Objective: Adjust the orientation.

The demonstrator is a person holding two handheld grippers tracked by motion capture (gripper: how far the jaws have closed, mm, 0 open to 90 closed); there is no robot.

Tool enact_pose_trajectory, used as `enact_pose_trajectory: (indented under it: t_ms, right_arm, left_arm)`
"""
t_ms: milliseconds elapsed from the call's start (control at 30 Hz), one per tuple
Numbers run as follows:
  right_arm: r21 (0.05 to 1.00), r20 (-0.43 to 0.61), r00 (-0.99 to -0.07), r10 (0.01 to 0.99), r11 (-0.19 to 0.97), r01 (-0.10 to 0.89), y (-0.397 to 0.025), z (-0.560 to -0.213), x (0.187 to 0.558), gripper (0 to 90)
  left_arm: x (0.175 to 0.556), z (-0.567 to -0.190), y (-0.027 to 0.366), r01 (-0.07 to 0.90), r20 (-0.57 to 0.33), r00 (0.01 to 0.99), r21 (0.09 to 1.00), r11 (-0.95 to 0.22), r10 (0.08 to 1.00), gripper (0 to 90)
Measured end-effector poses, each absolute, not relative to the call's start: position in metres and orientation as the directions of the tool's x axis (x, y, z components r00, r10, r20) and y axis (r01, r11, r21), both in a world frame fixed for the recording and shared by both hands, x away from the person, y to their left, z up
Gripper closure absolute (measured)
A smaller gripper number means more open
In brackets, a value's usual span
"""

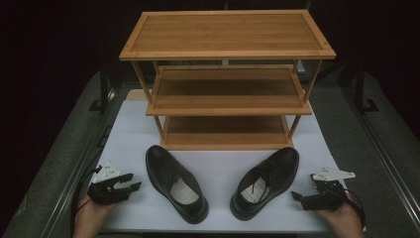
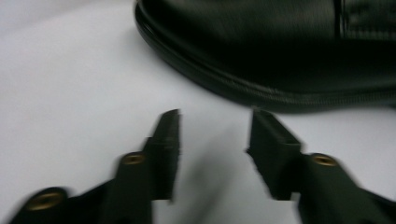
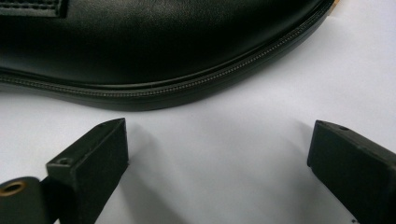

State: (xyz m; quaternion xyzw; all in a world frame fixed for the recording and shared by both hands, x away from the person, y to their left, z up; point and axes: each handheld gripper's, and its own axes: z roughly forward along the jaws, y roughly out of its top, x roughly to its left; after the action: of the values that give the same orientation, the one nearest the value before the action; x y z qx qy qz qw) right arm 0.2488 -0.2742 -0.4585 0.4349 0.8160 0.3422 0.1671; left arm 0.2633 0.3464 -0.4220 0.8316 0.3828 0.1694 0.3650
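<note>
Left gripper view had the left gripper (image 2: 215,119) with jaws parted a moderate way, nothing between them, tips just short of the welt of the left shoe (image 2: 280,51), not touching it. Right gripper view: right gripper (image 3: 219,128) spread wide, also empty, pointing at the sole edge of the right shoe (image 3: 154,42), small gap of bare white surface in between. High view put the left gripper (image 1: 130,182) at the near-left of the white table (image 1: 218,163), held in the person's left hand (image 1: 89,213), and the right gripper (image 1: 297,196) at the near-right, in the right hand (image 1: 341,218). Both black shoes sat between the grippers, near the front edge: left shoe (image 1: 173,181) with toe pointing far-left, right shoe (image 1: 267,181) with toe far-right, heels angled toward each other, well apart. Beyond them, at the far side, stood a three-tier wooden rack (image 1: 227,79), all shelves bare.
</note>
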Motion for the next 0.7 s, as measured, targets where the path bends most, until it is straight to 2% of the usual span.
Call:
enact_pose_trajectory:
  t_ms: [33,100,333,700]
  right_arm:
    - [0.704,0.025,-0.565,0.824,0.387,0.596,-0.274,-0.459,0.249,5.0]
    - [0.703,0.026,-0.564,0.825,0.386,0.597,-0.274,-0.458,0.249,5.1]
    - [0.704,0.026,-0.565,0.825,0.386,0.596,-0.274,-0.459,0.249,5.2]
    - [0.704,0.027,-0.565,0.825,0.385,0.597,-0.274,-0.458,0.249,5.3]
  left_arm:
    - [0.267,-0.416,0.348,0.517,-0.004,0.647,0.737,-0.435,0.762,74.2]
    - [0.270,-0.411,0.350,0.519,-0.017,0.646,0.743,-0.423,0.763,89.8]
    - [0.285,-0.401,0.351,0.521,0.002,0.611,0.752,-0.404,0.791,90.0]
    - [0.331,-0.401,0.348,0.493,0.032,0.579,0.782,-0.381,0.815,90.0]
